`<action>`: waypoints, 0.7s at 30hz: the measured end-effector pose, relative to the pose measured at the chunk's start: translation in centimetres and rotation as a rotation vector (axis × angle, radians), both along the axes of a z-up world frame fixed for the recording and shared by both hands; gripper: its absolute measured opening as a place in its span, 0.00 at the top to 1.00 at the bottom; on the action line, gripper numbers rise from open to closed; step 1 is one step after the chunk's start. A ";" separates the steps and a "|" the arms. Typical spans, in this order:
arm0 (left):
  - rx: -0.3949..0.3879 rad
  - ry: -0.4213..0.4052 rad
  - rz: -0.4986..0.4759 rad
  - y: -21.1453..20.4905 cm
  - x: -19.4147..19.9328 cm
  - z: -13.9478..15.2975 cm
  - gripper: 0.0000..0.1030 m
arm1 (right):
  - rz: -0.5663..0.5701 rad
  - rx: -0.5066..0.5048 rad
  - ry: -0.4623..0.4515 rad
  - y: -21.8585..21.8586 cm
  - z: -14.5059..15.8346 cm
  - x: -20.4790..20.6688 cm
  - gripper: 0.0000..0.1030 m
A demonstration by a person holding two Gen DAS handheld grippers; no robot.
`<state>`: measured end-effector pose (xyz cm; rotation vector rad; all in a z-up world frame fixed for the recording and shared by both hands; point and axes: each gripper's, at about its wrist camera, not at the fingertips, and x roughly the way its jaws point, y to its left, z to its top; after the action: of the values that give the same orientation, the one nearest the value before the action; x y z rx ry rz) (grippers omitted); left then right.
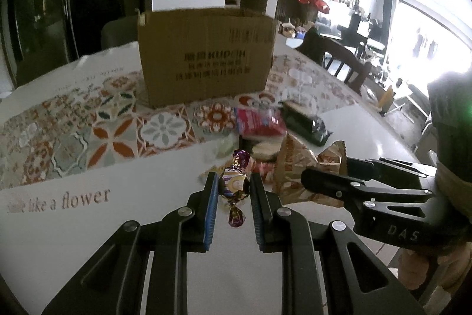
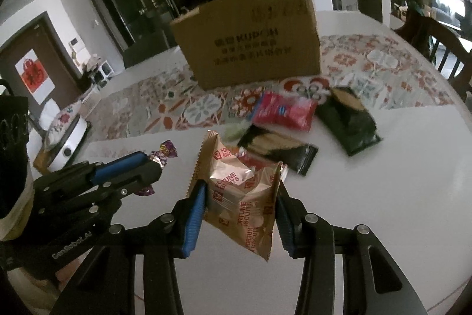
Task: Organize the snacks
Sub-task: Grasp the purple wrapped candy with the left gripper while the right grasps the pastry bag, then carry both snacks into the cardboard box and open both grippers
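Observation:
My left gripper (image 1: 234,185) is shut on a purple and gold wrapped candy (image 1: 234,182), lifted off the white table. The candy's twisted ends stick out above and below the blue pads. My right gripper (image 2: 240,194) is shut on a gold fortune biscuits packet (image 2: 244,197), also raised above the table. In the left wrist view the right gripper (image 1: 318,177) holds that packet (image 1: 295,164) just right of my left fingers. In the right wrist view the left gripper (image 2: 153,164) sits at lower left with the candy (image 2: 166,151). A brown cardboard box (image 1: 206,55) (image 2: 250,40) stands upright behind on the patterned mat.
On the table lie a red snack pack (image 2: 284,109), a dark pack (image 2: 278,149) and a black-green pack (image 2: 349,123). The patterned mat (image 1: 88,120) covers the far half of the white table (image 2: 383,197). Dark chairs (image 1: 342,58) stand at the right edge.

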<state>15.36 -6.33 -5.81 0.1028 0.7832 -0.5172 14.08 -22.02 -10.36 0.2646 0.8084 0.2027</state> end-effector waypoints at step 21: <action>-0.040 -0.213 0.072 -1.3 7.7 7.9 0.79 | -0.049 -0.128 -0.321 -1.8 9.8 5.7 0.56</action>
<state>23.09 -7.68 2.11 0.0911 0.5659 -0.4454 19.82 -23.78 -0.59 0.1261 0.4941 0.1422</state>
